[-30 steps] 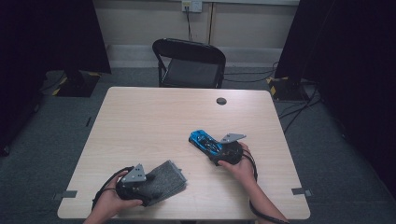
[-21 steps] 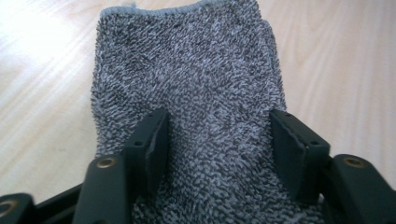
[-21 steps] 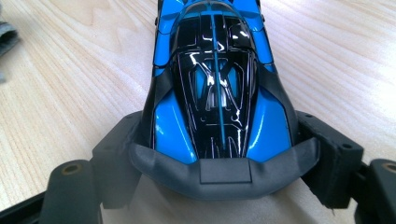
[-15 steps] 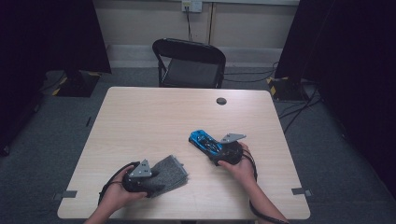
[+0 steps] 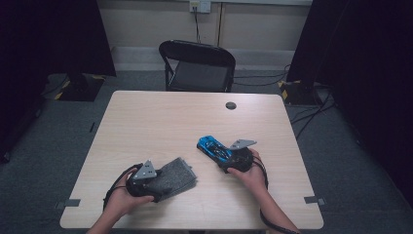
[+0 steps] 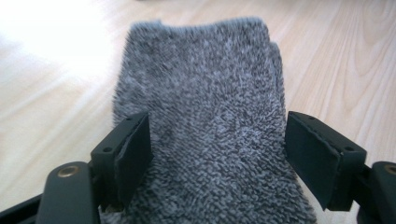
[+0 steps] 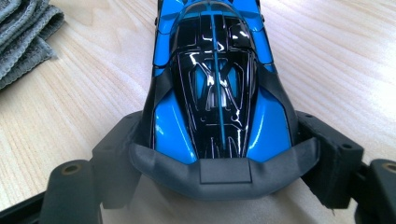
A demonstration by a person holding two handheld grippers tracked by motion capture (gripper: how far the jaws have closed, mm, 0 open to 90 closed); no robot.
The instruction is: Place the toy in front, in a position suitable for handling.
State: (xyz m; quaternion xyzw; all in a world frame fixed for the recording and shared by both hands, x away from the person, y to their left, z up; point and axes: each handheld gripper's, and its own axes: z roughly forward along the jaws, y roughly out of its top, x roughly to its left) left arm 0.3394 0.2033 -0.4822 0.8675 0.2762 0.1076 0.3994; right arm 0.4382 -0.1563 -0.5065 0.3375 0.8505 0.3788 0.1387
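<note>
On the worktop [image 5: 160,117], the grey cloth [image 5: 171,176] lies well to the left of the blue toy car [image 5: 213,146]. The left hand-held gripper [image 6: 217,149] has just been opening its jaws, which straddle the cloth loosely. The right hand-held gripper [image 7: 219,154] clamps the car's tail on both sides.

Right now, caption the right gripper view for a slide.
Right gripper clamps the glossy blue-and-black toy car on the wooden table.
</note>
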